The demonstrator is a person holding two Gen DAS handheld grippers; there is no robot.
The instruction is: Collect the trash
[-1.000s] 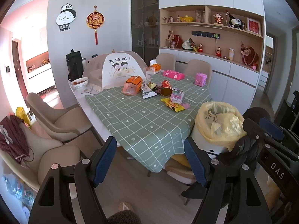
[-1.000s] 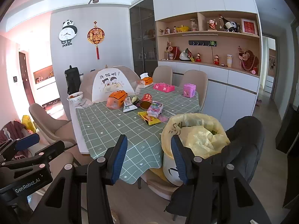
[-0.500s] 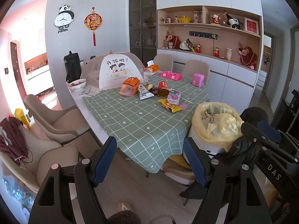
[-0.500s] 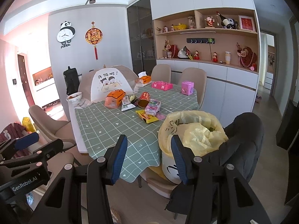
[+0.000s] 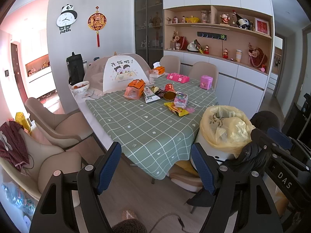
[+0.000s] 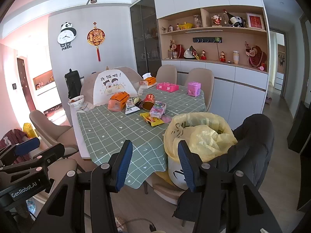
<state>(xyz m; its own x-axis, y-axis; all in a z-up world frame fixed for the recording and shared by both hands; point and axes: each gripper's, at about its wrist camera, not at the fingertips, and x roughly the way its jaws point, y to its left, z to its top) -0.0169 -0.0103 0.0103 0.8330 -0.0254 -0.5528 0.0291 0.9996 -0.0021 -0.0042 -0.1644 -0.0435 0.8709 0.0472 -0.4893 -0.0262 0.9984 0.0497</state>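
Note:
Trash lies in a cluster at the middle of the green checked table (image 5: pixel 143 128): a yellow wrapper (image 5: pixel 176 110), a pink packet (image 5: pixel 181 99), a tipped red cup (image 5: pixel 169 94), a white packet (image 5: pixel 150 97) and an orange bag (image 5: pixel 135 91). The right wrist view shows the same yellow wrapper (image 6: pixel 153 120) and red cup (image 6: pixel 148 102). A white bin lined with a yellow bag (image 6: pixel 198 134) stands on a chair at the table's near right corner. My left gripper (image 5: pixel 155 167) and right gripper (image 6: pixel 155 165) hover open and empty, well short of the table.
A mesh food cover (image 5: pixel 122 73), a bowl (image 5: pixel 80 87), a tissue box (image 5: pixel 157 71) and pink boxes (image 5: pixel 177 77) stand at the table's far end. Beige chairs (image 5: pixel 58 124) line the left side. A black jacket (image 6: pixel 250 147) hangs over the chair by the bin.
Both grippers stay open and empty. The right wrist view has drifted very slightly; the left view is almost unchanged.

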